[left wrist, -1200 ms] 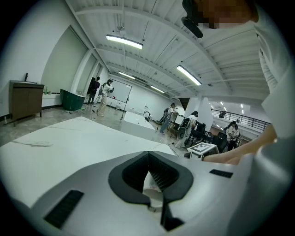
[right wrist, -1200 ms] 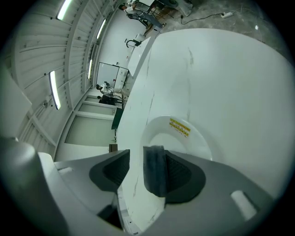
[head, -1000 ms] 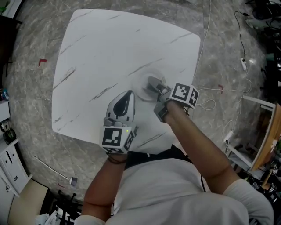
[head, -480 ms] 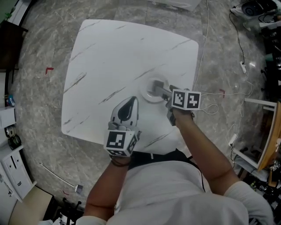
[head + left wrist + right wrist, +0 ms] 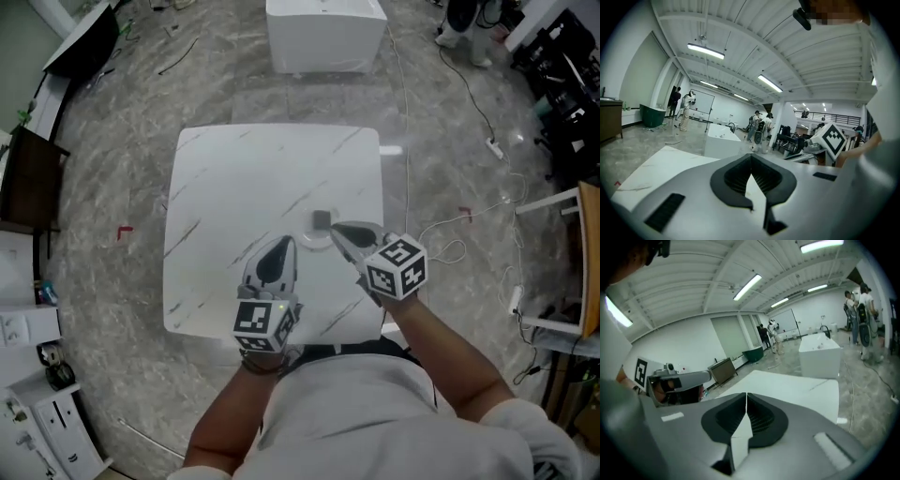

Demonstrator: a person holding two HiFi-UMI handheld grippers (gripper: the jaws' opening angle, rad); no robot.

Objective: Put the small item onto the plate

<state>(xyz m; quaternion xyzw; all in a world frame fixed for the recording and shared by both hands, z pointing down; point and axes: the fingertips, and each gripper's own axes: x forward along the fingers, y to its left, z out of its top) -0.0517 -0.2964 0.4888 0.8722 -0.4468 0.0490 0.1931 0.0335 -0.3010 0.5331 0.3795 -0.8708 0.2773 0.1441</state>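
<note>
Jaws on the right gripper point(image 5: 337, 229) are closing down until the tips meet, and its own view shows nothing between them. The left gripper point(image 5: 282, 243) also has its jaws together and empty. Neither one carries anything.

The plate point(image 5: 308, 242) sits on the white desk point(image 5: 234, 178), towards the person's side of it. It is so pale against the desk top that its rim is hard to trace in the head view. The small item point(image 5: 322, 220), a dark grey block, shows at the far side of the plate. It looks to be resting on the plate itself, though whether it lies fully inside the rim or partly on it I cannot tell.

The right gripper's tips are just beside the plate on its right. They are close to the item and appear clear of it. The left gripper hangs on the plate's left, a little further off and nearer the person.

Judging from this, the main step looks done: the item is set down at the plate and no longer held. Nothing else that needs placing shows on the desk. What seems left is only to draw both grippers away from the plate, and perhaps to check that the item sits squarely on it and not perched on the edge.
</note>
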